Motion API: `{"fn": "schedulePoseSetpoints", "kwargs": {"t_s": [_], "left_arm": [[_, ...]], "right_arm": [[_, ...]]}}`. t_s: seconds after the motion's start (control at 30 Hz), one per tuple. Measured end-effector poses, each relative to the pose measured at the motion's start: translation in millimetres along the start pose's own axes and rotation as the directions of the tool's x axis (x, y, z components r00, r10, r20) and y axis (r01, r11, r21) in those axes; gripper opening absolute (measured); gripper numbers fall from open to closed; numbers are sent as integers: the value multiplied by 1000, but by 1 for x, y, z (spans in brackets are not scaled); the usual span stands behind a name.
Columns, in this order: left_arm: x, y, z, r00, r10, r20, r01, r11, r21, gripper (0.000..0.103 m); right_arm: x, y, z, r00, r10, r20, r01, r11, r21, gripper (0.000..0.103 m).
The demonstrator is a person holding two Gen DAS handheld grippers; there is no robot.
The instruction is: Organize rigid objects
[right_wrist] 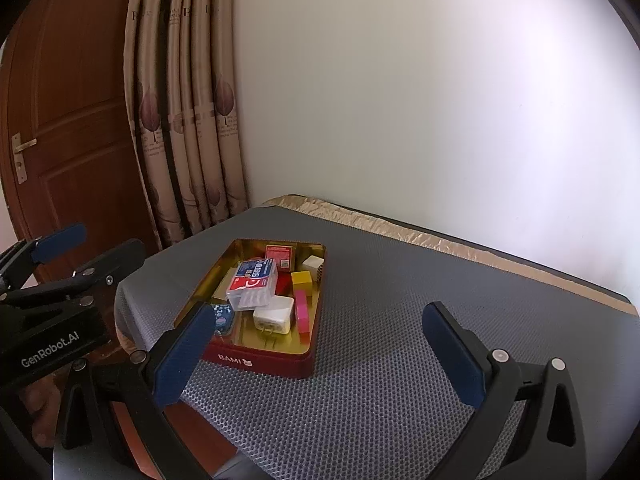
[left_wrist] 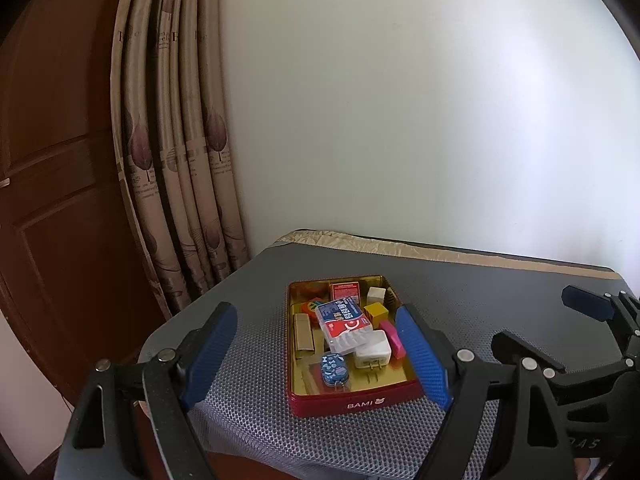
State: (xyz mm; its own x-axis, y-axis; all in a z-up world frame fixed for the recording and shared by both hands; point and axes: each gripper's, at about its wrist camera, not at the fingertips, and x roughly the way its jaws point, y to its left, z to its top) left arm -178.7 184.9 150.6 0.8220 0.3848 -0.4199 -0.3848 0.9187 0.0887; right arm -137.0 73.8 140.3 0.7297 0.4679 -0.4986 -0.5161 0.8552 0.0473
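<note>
Both claws, left claw [left_wrist: 316, 354] and right claw [right_wrist: 320, 354], stood wide open and empty. You could have pinched the light, stiff clear plastic floss-pick box [left_wrist: 346, 326] across its short sides atop the red metal tin [left_wrist: 360, 402], near the desk's left edge.

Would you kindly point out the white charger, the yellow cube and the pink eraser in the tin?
White charger [left_wrist: 373, 349], left wrist view, on its top face.
Yellow cube [left_wrist: 375, 312], left wrist view, on its top face.
Pink eraser [right_wrist: 302, 311], right wrist view, on its long side.
</note>
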Motion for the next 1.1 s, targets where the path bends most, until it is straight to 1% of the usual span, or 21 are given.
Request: {"fn": "schedulePoseSetpoints", "kwargs": {"t_s": [0.2,0.5,0.63,0.73,0.9,1.0,1.1], "left_arm": [[5,3,-2,1000,-2,-19,1,1000,-20,84],[21,9,-7,997,1,-78,-4,999,-44,84],[31,7,-11,994,13,-110,-17,999,-29,85],[38,3,-15,989,9,-145,-10,1000,-4,86],[42,-3,-22,988,24,-149,-21,999,26,86],[43,-2,-23,987,19,-159,-17,1000,12,86],[44,0,-22,986,17,-165,-15,1000,10,86]], "right_arm": [[2,4,-3,1000,6,-17,-6,1000,-2,103],[6,6,-5,999,10,-34,-10,1000,-8,103],[8,7,-9,998,11,-57,-11,1000,-6,103],[12,6,-10,997,13,-76,-14,1000,-10,103],[15,5,-13,995,15,-96,-17,1000,-13,103],[16,1,-15,994,15,-105,-16,1000,-7,103],[17,-10,-17,994,-9,-111,10,1000,0,103]]}}
